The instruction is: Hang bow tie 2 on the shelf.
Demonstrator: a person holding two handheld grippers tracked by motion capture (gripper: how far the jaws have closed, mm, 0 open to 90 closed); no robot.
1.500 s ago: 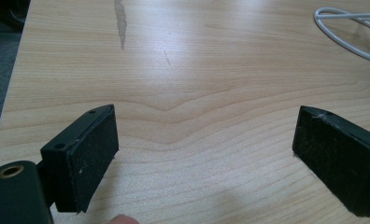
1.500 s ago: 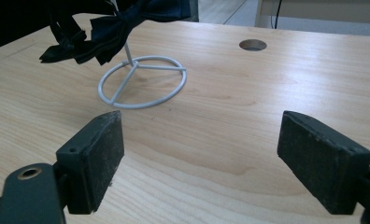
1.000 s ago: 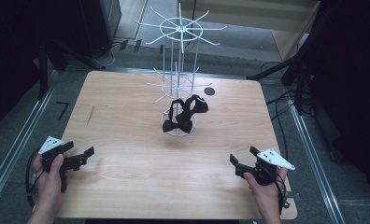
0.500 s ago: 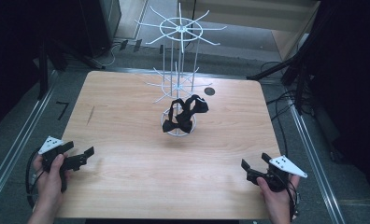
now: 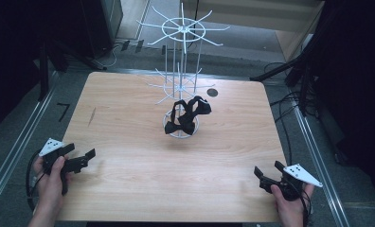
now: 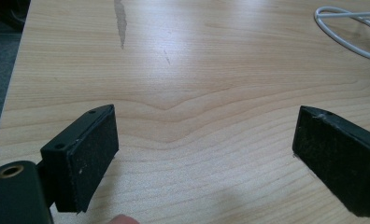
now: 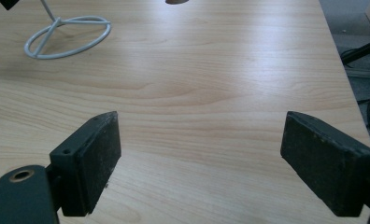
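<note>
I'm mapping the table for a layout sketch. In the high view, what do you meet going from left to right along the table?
Left gripper at the near left edge → black strap bundle on the white wire rack's base ring at mid-table → small dark round spot on the far side → right gripper at the near right corner.

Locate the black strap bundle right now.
High view: the black strap bundle hangs on the white wire rack just above its ring base, mid-table, far from both grippers.
</note>
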